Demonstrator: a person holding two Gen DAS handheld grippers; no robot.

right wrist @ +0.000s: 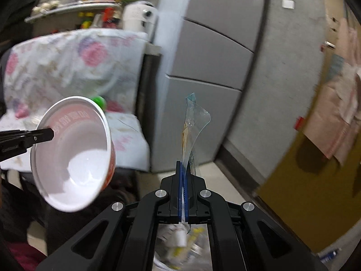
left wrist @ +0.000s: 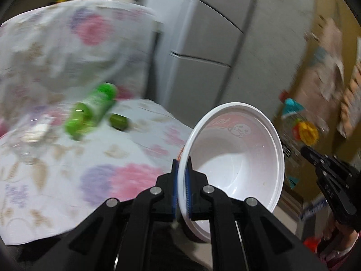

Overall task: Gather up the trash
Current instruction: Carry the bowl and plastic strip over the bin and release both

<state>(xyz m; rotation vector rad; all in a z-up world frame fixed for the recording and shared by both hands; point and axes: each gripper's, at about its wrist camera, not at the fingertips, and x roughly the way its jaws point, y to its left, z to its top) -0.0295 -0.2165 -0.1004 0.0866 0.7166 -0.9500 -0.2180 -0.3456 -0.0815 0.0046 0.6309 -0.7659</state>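
Note:
My left gripper (left wrist: 182, 166) is shut on the rim of a white instant-noodle bowl (left wrist: 237, 158), which hangs tilted with its empty inside facing the camera. The right wrist view shows the same bowl (right wrist: 74, 158) at the left, the left gripper (right wrist: 50, 134) pinching its rim. My right gripper (right wrist: 183, 166) is shut on a clear plastic wrapper (right wrist: 195, 126) that stands up from its jaws. In the left wrist view the right gripper (left wrist: 308, 153) shows at the right edge with the wrapper (left wrist: 293, 117). A green bottle (left wrist: 90, 113) lies on the floral-covered seat (left wrist: 112, 180).
A green cap (left wrist: 118, 122) and a clear plastic piece (left wrist: 29, 135) also lie on the seat. A grey fridge (right wrist: 203, 67) stands ahead, a yellow wall (right wrist: 304, 192) to the right. Blurred white and yellow litter (right wrist: 180, 239) shows below my right gripper.

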